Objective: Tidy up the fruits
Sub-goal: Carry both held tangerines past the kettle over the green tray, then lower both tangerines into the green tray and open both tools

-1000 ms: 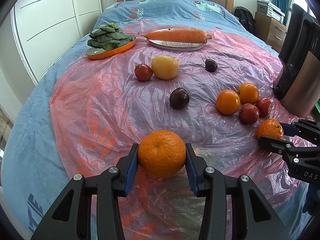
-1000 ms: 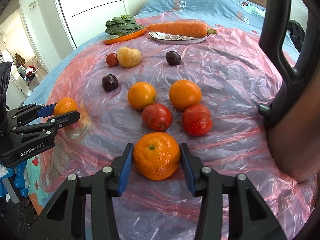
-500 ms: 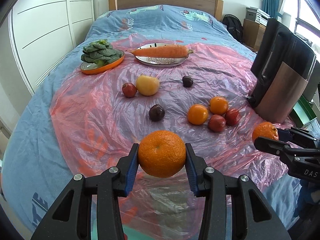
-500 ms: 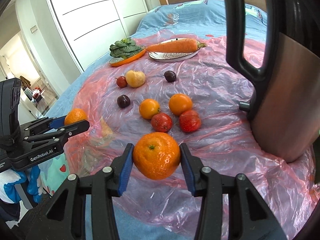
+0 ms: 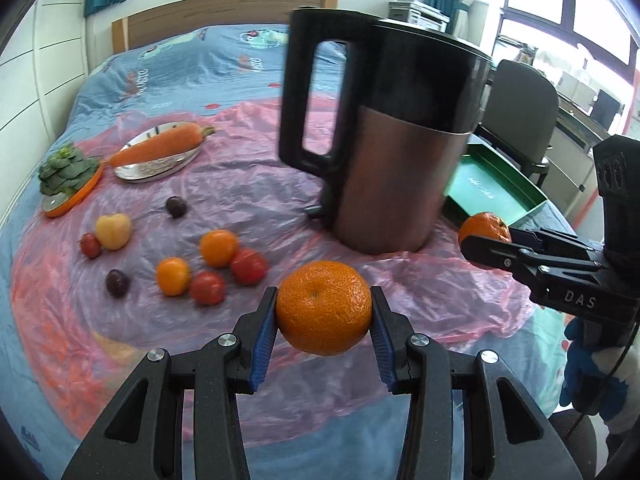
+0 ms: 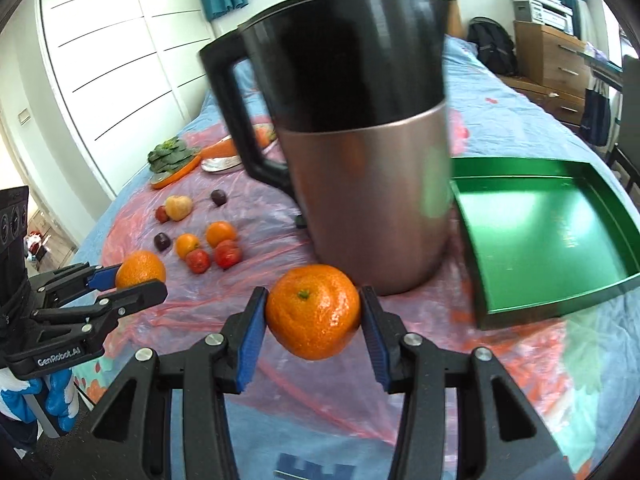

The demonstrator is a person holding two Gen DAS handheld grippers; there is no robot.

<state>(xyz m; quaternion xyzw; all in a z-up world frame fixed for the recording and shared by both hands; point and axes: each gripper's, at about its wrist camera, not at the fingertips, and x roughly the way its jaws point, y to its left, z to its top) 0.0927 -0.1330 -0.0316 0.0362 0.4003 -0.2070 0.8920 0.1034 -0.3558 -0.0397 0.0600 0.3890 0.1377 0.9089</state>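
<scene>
**Orange fruit pinched in both tongs**

Pink plastic sheet (image 5: 248, 184) covers the bed; at its left lie loose fruits (image 5: 208, 264), well apart from both tongs. The left gripper (image 5: 323, 320) is partly spread, its blue pads (image 5: 262, 336) pressing either side of a mandarin (image 5: 323, 312) held clear of the sheet. Behind stands a kettle (image 5: 384, 140). Further right, the right gripper (image 6: 313, 320) stands about half open, pinching a second mandarin (image 6: 313, 316). A green tray (image 6: 540, 240) lies just beside the kettle, at far right.
</scene>
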